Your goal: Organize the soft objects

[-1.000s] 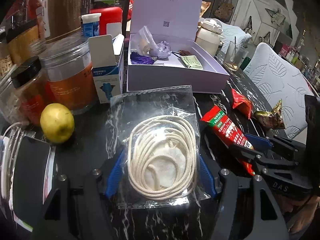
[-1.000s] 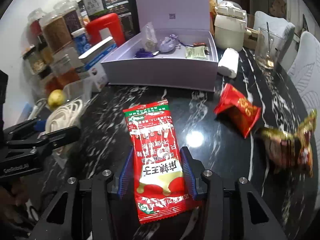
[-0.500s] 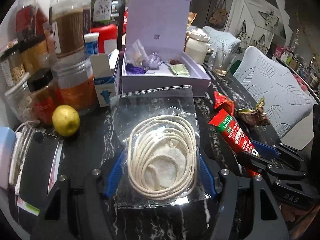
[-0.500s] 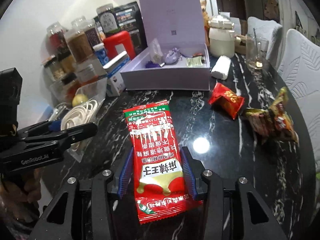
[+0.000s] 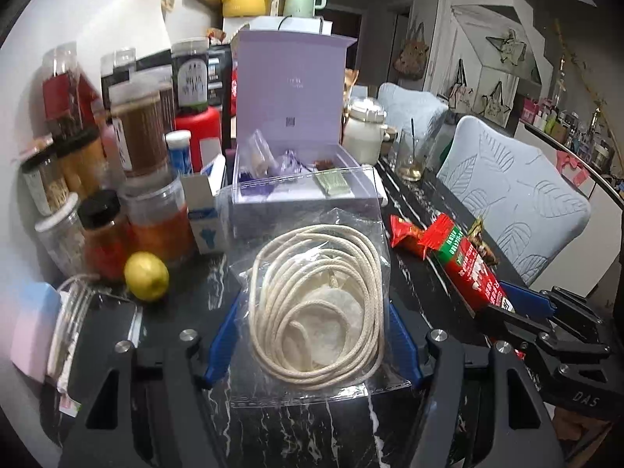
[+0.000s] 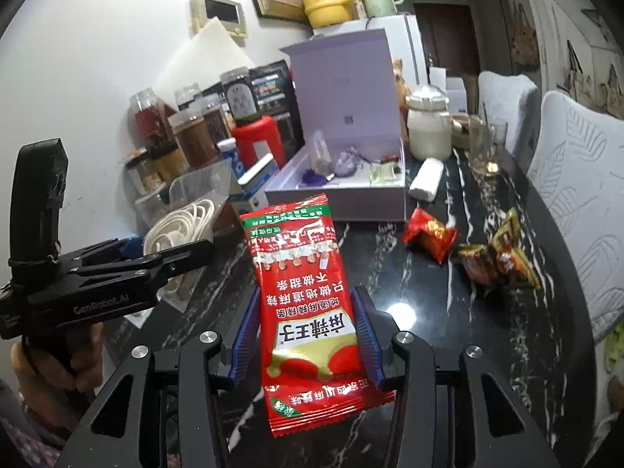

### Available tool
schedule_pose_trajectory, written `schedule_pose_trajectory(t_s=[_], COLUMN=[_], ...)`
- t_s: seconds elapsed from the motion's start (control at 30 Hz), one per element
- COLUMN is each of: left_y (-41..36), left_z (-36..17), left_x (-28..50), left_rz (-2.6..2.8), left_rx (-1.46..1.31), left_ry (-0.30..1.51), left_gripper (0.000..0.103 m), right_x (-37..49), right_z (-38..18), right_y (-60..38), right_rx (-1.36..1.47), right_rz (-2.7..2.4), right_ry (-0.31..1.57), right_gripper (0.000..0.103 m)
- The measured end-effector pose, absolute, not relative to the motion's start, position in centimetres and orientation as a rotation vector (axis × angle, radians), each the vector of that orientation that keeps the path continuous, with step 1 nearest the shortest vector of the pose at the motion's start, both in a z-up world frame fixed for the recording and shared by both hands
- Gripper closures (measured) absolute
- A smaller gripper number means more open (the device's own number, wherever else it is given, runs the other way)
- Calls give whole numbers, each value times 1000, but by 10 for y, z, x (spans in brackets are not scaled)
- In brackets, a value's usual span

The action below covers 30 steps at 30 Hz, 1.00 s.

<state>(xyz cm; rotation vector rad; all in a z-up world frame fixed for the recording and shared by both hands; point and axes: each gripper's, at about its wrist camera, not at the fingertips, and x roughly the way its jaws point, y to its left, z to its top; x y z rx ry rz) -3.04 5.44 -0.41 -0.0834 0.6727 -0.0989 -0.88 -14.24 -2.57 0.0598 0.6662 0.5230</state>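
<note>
Both claws loaded and raised off the black marble table (image 6: pixel 421 273). My left claw (image 5: pixel 312 335) pinches a clear zip bag of coiled white rope (image 5: pixel 316 304) by its side edges, blue pads (image 5: pixel 224 331) flat against the plastic; the bag stands up between the fingers, probably so the loose coil sags to the bottom instead of sliding out. My right claw (image 6: pixel 304 335) clamps a red snack packet (image 6: pixel 306 300) across its lower half, the top reaching forward past the fingertips. An edge grip suits both: soft, flat, nothing rigid to bite. Straight ahead of both claws sits the open lilac box (image 6: pixel 343 199), lid upright, a few small bits already inside; I judge it the drop point. Right of my right claw, a small red packet (image 6: pixel 429 236) and a brown-gold wrapper (image 6: pixel 499 259) lie on the table, not yet gathered. Lemon (image 5: pixel 146 276) and jars (image 5: pixel 156 218) to the left of my left claw aren't soft; I judge they're not part of this.
</note>
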Motion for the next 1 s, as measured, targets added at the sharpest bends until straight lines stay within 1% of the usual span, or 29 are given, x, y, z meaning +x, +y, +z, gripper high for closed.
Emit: schedule_pose_trajectory(t_s=[0.47,1.0], left_y=[52,53], left_z=[43,93], left_x=[-3,61], left_rz=[-93,-99], left_rx=[-50,-11], left_ry=[555,419], left_gripper=[36,36], right_x=[10,70], right_z=[20,73], right_y=[-146,-143], right_rx=[64,22], right_rz=[541,540], right_ry=[560,433], right_gripper=[57,57])
